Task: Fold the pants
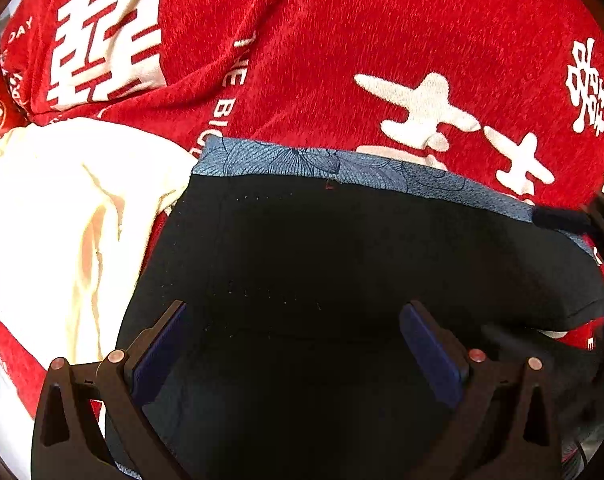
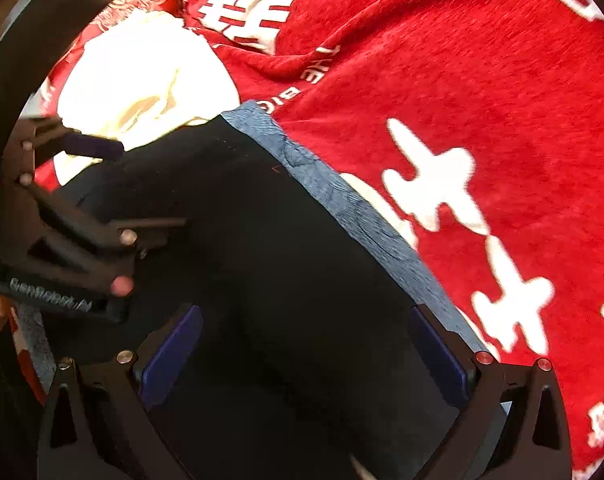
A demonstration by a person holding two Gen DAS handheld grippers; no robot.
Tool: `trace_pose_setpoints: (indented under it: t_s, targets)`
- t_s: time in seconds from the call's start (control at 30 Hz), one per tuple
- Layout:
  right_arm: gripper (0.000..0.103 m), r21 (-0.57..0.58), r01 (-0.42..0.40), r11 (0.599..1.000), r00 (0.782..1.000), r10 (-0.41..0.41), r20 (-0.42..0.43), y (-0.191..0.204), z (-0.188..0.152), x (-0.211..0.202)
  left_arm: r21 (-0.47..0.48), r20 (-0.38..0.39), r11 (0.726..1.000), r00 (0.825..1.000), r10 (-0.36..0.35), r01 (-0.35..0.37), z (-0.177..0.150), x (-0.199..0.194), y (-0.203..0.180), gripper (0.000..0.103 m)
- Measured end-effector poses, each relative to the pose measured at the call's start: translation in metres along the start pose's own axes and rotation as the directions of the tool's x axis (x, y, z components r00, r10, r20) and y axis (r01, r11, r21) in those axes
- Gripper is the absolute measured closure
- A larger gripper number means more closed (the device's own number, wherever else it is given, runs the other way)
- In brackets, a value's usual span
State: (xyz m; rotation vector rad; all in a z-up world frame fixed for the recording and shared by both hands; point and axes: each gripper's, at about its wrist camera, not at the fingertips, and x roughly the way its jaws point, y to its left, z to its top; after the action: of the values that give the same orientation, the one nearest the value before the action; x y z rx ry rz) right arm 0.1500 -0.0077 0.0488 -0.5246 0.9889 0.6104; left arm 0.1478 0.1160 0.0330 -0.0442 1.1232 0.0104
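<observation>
Black pants [image 1: 341, 248] with a blue patterned waistband [image 1: 321, 164] lie flat on a red blanket [image 1: 361, 52]. My left gripper [image 1: 294, 316] is open just above the black cloth, its blue pads [image 1: 162, 352] wide apart. My right gripper [image 2: 305, 324] is open too, over the pants [image 2: 262, 248] near the blue waistband [image 2: 357, 216]. The left gripper also shows in the right wrist view [image 2: 154, 184], at the left over the pants' far corner. Nothing is held in either gripper.
A cream-white garment [image 1: 50, 216] lies bunched left of the pants, touching their edge; it also shows in the right wrist view [image 2: 142, 80]. The red blanket with white characters [image 2: 461, 80] spreads beyond the waistband.
</observation>
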Motion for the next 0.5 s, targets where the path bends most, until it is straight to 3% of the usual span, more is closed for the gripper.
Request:
trace_pose_setpoints:
  t_s: [0.1, 0.23, 0.33, 0.4, 0.5]
  targets:
    - [0.000, 0.061, -0.079, 0.995, 0.997, 0.080, -0.012, -0.039, 0.010, 0.028, -0.010, -0.007, 1.000, 1.000, -0.013, 0.013, 0.001, 0.005, 0.004, 0.000]
    - [0.000, 0.072, -0.102, 0.992, 0.991, 0.107, -0.075, -0.082, 0.028, 0.071, -0.012, -0.019, 1.000, 1.000, -0.017, 0.017, 0.004, 0.016, 0.003, 0.000]
    - [0.000, 0.087, -0.186, 0.979, 0.973, 0.196, -0.120, -0.097, 0.036, 0.099, -0.003, -0.029, 1.000, 0.999, -0.017, 0.017, 0.007, 0.024, 0.000, 0.000]
    - [0.000, 0.092, -0.263, 0.960, 0.948, 0.275, -0.159, -0.097, 0.037, 0.119, 0.000, -0.036, 1.000, 0.999, -0.019, 0.019, 0.009, 0.030, -0.001, 0.000]
    - [0.000, 0.065, -0.317, 0.946, 0.938, 0.323, -0.125, -0.101, 0.038, 0.124, -0.003, -0.047, 1.000, 0.999, -0.020, 0.020, 0.010, 0.037, 0.000, 0.000]
